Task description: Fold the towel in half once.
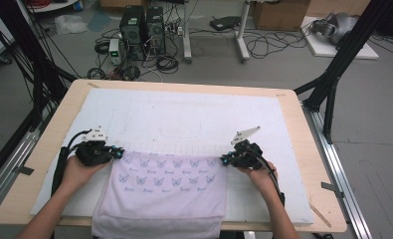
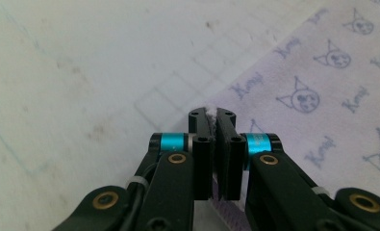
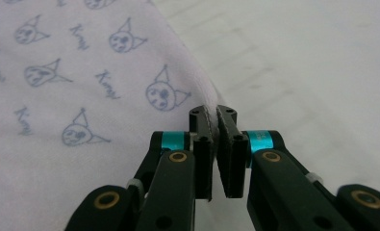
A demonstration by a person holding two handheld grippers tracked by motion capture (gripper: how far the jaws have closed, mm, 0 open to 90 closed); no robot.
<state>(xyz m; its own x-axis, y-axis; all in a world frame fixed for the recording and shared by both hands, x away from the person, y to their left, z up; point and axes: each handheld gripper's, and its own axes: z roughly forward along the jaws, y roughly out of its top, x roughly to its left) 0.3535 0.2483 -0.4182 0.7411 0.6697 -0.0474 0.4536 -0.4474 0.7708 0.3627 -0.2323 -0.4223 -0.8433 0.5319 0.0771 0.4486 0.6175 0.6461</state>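
A pale lilac towel (image 1: 166,186) printed with small cat faces lies on the white mat, its near end hanging over the table's front edge. My left gripper (image 1: 118,153) is shut on the towel's far left corner; in the left gripper view a bit of cloth (image 2: 211,111) shows pinched between the jaws, with the towel (image 2: 322,96) spreading to the right. My right gripper (image 1: 225,160) is shut on the far right corner, and in the right gripper view the towel's edge (image 3: 204,103) runs into the closed jaws with the towel (image 3: 72,96) to the left.
A white mat (image 1: 194,119) covers most of the wooden table (image 1: 303,124). Beyond the table stand computer towers (image 1: 142,30), cables and a desk's legs on the floor. Black frame posts (image 1: 333,74) rise at both sides.
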